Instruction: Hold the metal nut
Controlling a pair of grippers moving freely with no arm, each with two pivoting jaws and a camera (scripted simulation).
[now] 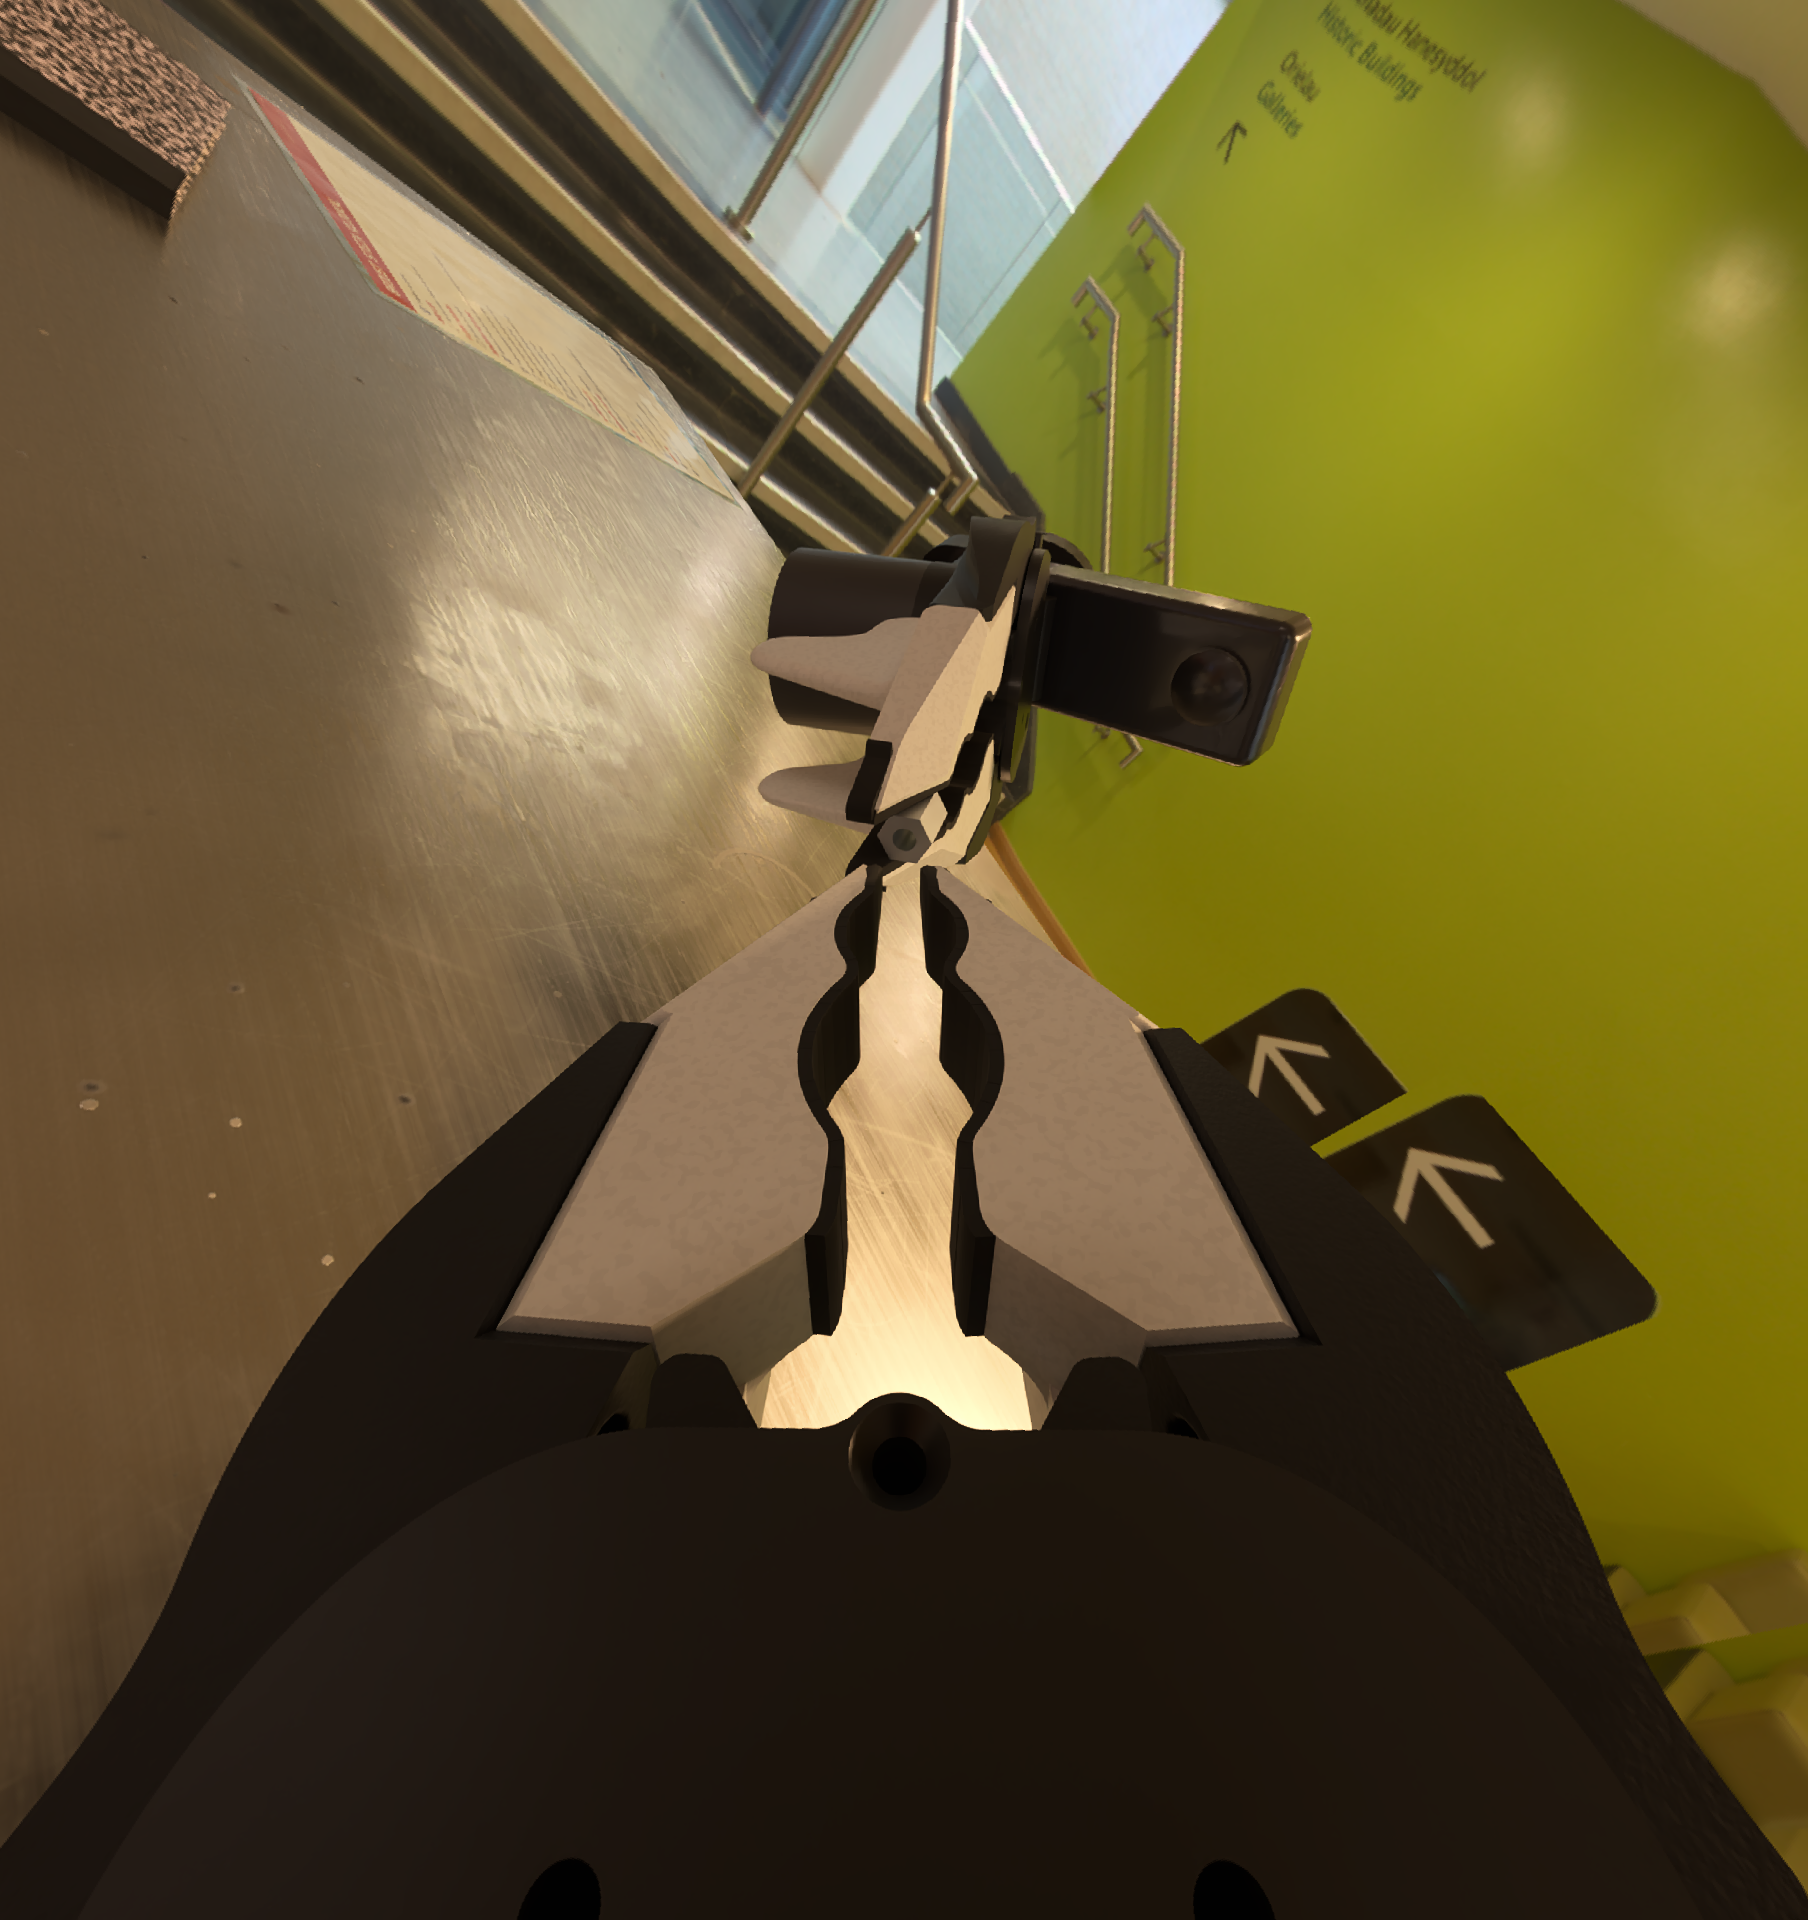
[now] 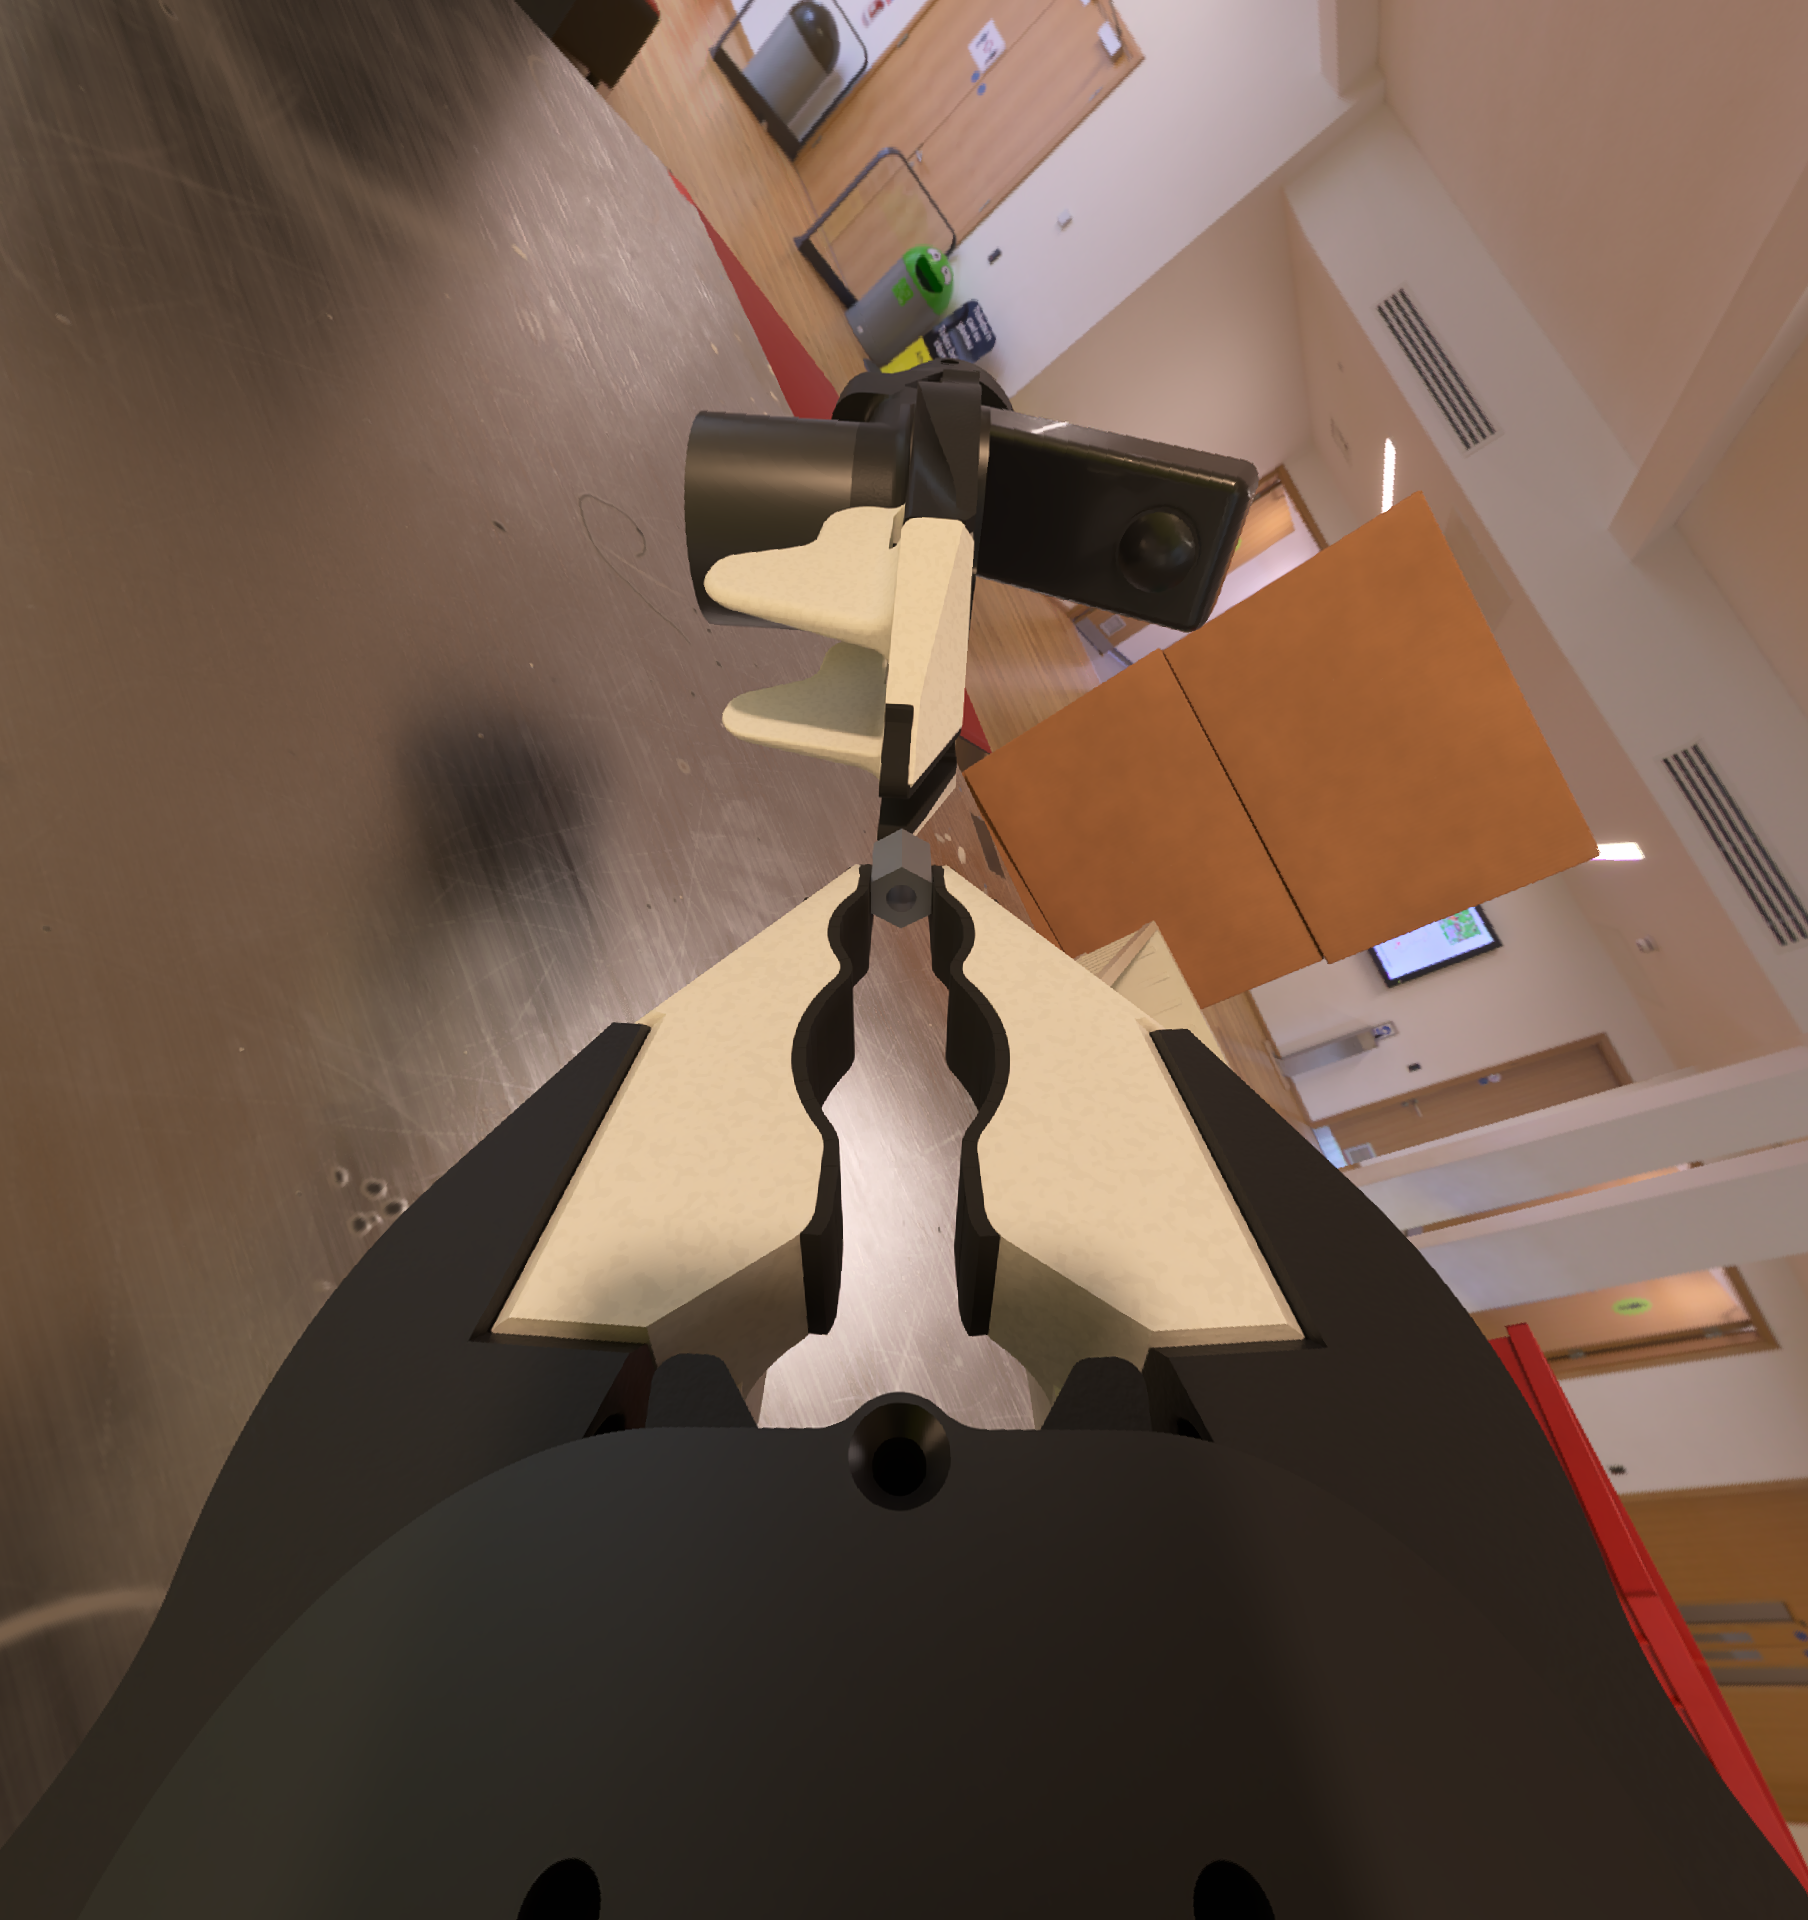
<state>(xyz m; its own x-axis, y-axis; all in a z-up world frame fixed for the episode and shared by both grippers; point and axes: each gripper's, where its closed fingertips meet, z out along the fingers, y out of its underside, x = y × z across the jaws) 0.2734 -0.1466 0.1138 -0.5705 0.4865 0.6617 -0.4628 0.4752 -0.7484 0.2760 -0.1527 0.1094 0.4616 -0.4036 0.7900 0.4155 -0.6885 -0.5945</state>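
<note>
The small grey hexagonal metal nut (image 2: pixel 900 883) is pinched between the tips of my right gripper (image 2: pixel 900 885), which is shut on it and holds it above the brushed metal table (image 2: pixel 256 623). In the left wrist view the nut (image 1: pixel 898 836) sits in the right gripper's tips, just beyond my left gripper (image 1: pixel 898 881). The left gripper's jaws stand a narrow gap apart with only the table (image 1: pixel 256 727) showing between them. The two grippers face each other tip to tip. In the right wrist view the left gripper's fingertips (image 2: pixel 895 816) reach the nut's far side.
A speckled slab (image 1: pixel 79 94) and a paper sheet with a red edge (image 1: pixel 505 312) lie at the far end of the table. Orange panels (image 2: pixel 1295 748) stand past the table's edge, which runs close to the right of both grippers.
</note>
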